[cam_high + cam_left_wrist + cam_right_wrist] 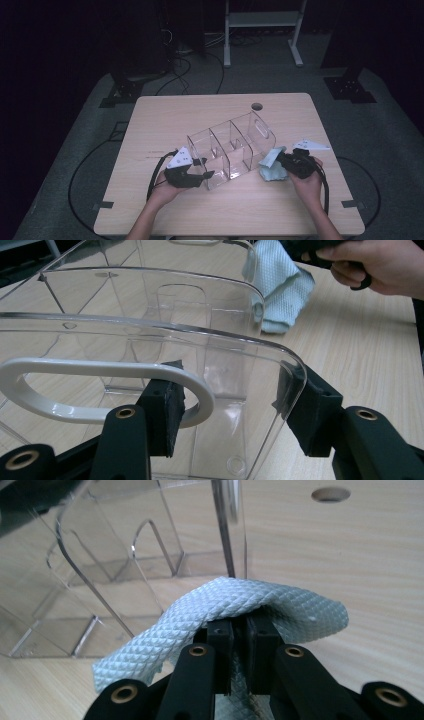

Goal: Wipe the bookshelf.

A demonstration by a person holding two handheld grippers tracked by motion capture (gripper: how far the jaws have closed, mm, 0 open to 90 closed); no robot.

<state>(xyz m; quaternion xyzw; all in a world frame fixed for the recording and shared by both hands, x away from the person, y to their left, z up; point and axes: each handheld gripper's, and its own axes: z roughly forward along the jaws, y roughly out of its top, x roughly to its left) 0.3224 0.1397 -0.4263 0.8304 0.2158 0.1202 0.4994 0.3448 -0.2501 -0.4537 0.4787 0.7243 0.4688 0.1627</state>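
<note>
Looking along the left gripper (227, 412), its two black jaws clamp the near end wall of a clear plastic organizer (150, 330). One pad pokes through the white-edged handle slot (100, 392), the other presses on the rounded outer corner. Clear dividers stand behind that wall. Past the organizer a pale blue cloth (282, 287) touches its far side on the wooden table (360, 350), and a hand (380, 265) grips a dark tool at it.
</note>
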